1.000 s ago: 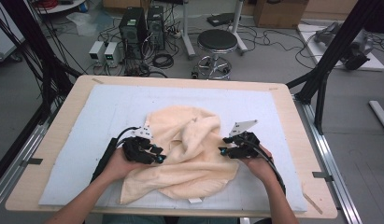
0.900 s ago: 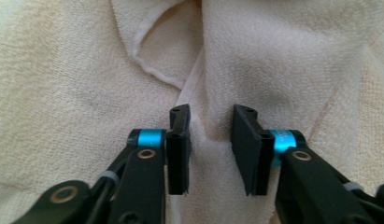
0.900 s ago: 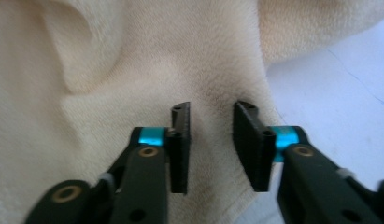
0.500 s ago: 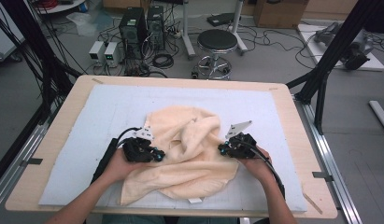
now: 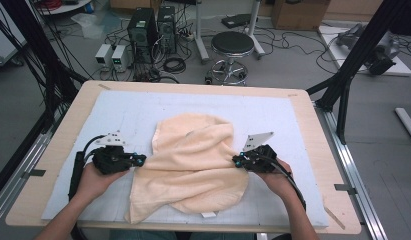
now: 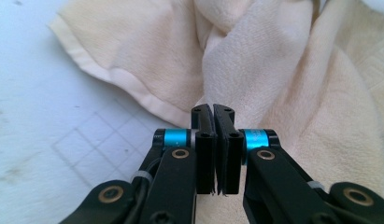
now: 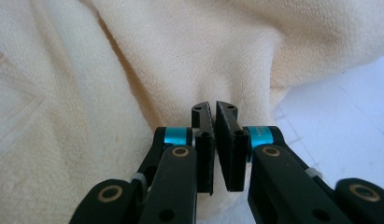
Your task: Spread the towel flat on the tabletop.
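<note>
Towel hem pinched in both shut claws, left and right; folds hide its underside.

The towel lies on the table, between the left gripper and right gripper.
</note>
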The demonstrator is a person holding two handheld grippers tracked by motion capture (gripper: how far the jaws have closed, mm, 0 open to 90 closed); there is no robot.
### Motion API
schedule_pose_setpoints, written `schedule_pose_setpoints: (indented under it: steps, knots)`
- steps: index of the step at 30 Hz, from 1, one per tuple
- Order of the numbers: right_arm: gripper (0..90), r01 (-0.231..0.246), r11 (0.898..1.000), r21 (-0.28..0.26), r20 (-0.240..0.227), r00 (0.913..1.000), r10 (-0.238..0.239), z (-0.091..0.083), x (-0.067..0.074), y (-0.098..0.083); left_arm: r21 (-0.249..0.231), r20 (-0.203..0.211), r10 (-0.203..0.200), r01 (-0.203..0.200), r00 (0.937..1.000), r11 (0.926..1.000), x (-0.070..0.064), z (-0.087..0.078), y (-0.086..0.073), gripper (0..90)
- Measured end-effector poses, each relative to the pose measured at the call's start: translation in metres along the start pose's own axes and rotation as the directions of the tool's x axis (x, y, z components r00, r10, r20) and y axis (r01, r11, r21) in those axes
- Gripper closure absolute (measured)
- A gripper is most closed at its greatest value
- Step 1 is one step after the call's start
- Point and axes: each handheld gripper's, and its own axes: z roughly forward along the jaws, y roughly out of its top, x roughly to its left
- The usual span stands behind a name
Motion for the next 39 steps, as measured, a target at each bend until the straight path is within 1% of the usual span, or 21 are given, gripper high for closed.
schedule_pose_setpoints:
  steps: [2,4,8,9,14,15,19,21,22,23,24,25,26,27,29,34,35,36,37,38,39]
  knots:
    - [86.0,0.004,1.0,-0.008,-0.002,1.0,-0.004,0.003,-0.001,0.003,-0.016,-0.011,-0.01,0.01,0.9999,0.9998,0.002,-0.005,0.001,87.2]
    - [85.6,0.002,1.0,-0.004,-0.007,1.0,-0.002,0.006,-0.002,0.004,-0.005,-0.025,-0.009,0.009,0.9996,1.0,0.003,-0.004,0.002,87.3]
    - [78.0,-0.016,1.0,-0.025,-0.012,0.9998,0.016,0.004,-0.002,0.004,0.018,-0.015,0.0,0.001,0.9999,0.9998,0.005,0.003,0.003,85.0]
    - [76.0,-0.026,0.998,-0.055,-0.027,0.9994,0.024,-0.001,-0.002,0.004,0.012,-0.012,0.002,-0.002,0.9999,0.9999,0.005,0.004,0.003,78.6]
    - [68.9,-0.05,0.995,-0.085,-0.039,0.9982,0.046,-0.012,0.001,0.003,0.001,0.039,0.03,-0.03,0.9988,0.9995,0.0,0.004,0.003,67.5]
    - [65.1,-0.052,0.995,-0.08,-0.05,0.9976,0.048,-0.013,0.004,0.003,0.003,0.054,0.041,-0.041,0.9977,0.9992,-0.002,0.005,0.003,61.5]
    - [61.0,-0.037,0.996,-0.084,-0.096,0.995,0.029,-0.012,0.011,0.005,0.044,0.076,0.064,-0.068,0.9951,0.9968,-0.009,0.014,0.003,53.7]
    - [56.4,-0.045,0.997,-0.059,-0.147,0.9885,0.036,-0.006,0.015,0.006,0.068,0.082,0.077,-0.082,0.9937,0.9943,-0.01,0.02,0.002,53.5]
    - [56.4,-0.045,0.997,-0.059,-0.147,0.9885,0.036,-0.006,0.015,0.006,0.08,0.082,0.083,-0.089,0.9932,0.9928,-0.01,0.022,0.002,53.5]
    - [56.8,-0.03,0.999,-0.023,-0.147,0.9888,0.027,0.001,0.018,0.006,0.108,0.086,0.084,-0.094,0.9927,0.9898,-0.011,0.031,0.0,57.5]
    - [56.8,-0.03,0.999,-0.023,-0.147,0.9888,0.027,0.001,0.018,0.006,0.108,0.086,0.084,-0.094,0.9927,0.9898,-0.011,0.031,0.0,64.2]
    - [63.2,-0.008,1.0,0.016,-0.16,0.987,0.01,0.009,0.02,0.004,0.126,0.097,0.082,-0.094,0.9919,0.9875,-0.01,0.036,-0.001,73.8]
    - [63.2,-0.008,1.0,0.016,-0.16,0.987,0.01,0.009,0.02,0.004,0.137,0.102,0.084,-0.097,0.9913,0.9858,-0.009,0.039,-0.002,73.8]
    - [69.7,-0.001,1.0,0.03,-0.182,0.9833,0.006,0.012,0.02,0.004,0.146,0.101,0.089,-0.103,0.9909,0.984,-0.008,0.043,-0.002,78.1]
    - [82.0,0.039,0.998,0.052,-0.173,0.9846,-0.029,0.015,0.021,0.005,0.145,0.073,0.08,-0.09,0.9942,0.9854,-0.005,0.048,0.0,84.3]
    - [83.1,0.015,0.999,0.033,-0.109,0.994,-0.011,0.011,0.008,0.013,0.08,-0.027,0.031,-0.028,0.9992,0.9964,0.012,0.053,0.014,85.1]
    - [83.2,0.012,0.999,0.035,-0.082,0.9966,-0.009,0.01,0.0,0.019,0.064,-0.043,0.015,-0.012,0.999,0.9979,0.016,0.054,0.017,85.1]
    - [83.2,0.012,0.999,0.035,-0.082,0.9966,-0.009,0.01,0.0,0.019,0.057,-0.048,0.0,0.003,0.9989,0.9984,0.019,0.054,0.02,85.1]
    - [83.2,-0.003,1.0,0.026,-0.061,0.9981,0.005,0.009,-0.011,0.024,0.042,-0.059,-0.019,0.021,0.9981,0.9989,0.024,0.056,0.024,85.2]
    - [83.2,-0.003,1.0,0.026,-0.061,0.9981,0.005,0.009,-0.011,0.024,0.035,-0.071,-0.037,0.039,0.9968,0.9986,0.029,0.059,0.026,85.2]
    - [83.2,-0.028,0.999,0.024,-0.035,0.999,0.029,0.011,-0.023,0.028,0.044,-0.085,-0.045,0.049,0.9954,0.9978,0.033,0.061,0.029,85.1]
